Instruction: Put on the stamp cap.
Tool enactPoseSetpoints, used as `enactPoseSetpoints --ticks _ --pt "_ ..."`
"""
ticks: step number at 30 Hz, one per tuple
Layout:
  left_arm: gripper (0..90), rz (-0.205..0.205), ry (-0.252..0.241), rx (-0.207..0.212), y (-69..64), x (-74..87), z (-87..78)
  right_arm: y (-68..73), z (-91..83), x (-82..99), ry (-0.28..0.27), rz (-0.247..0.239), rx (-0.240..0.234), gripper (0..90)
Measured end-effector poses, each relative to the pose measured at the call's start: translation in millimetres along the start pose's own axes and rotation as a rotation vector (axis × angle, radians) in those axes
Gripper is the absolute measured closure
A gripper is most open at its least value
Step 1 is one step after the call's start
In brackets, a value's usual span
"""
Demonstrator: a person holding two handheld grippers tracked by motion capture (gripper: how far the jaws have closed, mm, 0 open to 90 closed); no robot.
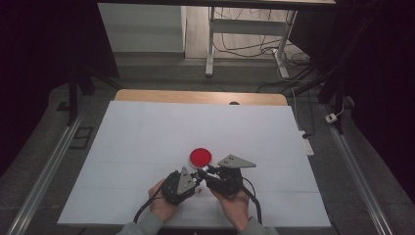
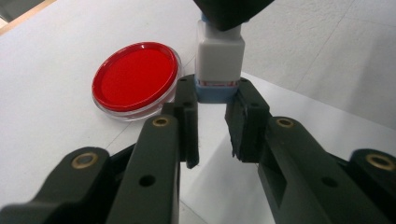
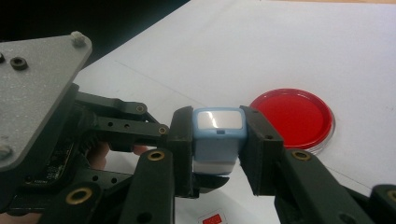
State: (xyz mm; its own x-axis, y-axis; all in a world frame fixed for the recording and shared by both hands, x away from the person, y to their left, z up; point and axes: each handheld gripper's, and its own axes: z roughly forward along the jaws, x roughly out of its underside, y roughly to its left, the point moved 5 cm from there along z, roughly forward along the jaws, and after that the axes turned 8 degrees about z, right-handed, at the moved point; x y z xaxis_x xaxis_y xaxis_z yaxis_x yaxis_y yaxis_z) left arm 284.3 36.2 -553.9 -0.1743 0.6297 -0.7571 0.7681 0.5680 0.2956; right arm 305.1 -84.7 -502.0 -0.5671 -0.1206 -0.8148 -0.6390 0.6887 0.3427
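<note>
A small white container (image 2: 219, 53) with a light-blue end (image 2: 214, 92) is held above the white table between both grippers. My left gripper (image 2: 215, 95) is shut on its blue end. My right gripper (image 3: 218, 135) is shut on its blue-rimmed end (image 3: 219, 128), whose white face points at that camera. In the high view the left gripper (image 1: 197, 182) and right gripper (image 1: 205, 173) meet tip to tip near the table's front edge. A round red dish with a clear rim (image 1: 200, 156) lies flat just beyond them, also plain as the red dish (image 2: 135, 79) and red dish (image 3: 292, 116).
A white sheet (image 1: 147, 142) covers the table, with a wooden strip (image 1: 195, 96) at its far edge. A small red-and-white label (image 3: 212, 219) lies on the sheet under the grippers. Beyond the table stand desk legs and loose cables (image 1: 274, 49).
</note>
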Motion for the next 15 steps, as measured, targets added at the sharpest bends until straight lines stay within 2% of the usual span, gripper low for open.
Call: enactPoseSetpoints --ticks 8,15 --pt "74.4 0.013 0.003 -0.015 -0.9 0.3 0.1 0.0 0.7 1.4 0.007 -0.009 0.003 66.7" --pt "74.5 0.030 -0.001 -0.028 -1.3 -0.1 -1.0 -0.2 1.7 3.6 0.005 0.001 -0.004 66.8"
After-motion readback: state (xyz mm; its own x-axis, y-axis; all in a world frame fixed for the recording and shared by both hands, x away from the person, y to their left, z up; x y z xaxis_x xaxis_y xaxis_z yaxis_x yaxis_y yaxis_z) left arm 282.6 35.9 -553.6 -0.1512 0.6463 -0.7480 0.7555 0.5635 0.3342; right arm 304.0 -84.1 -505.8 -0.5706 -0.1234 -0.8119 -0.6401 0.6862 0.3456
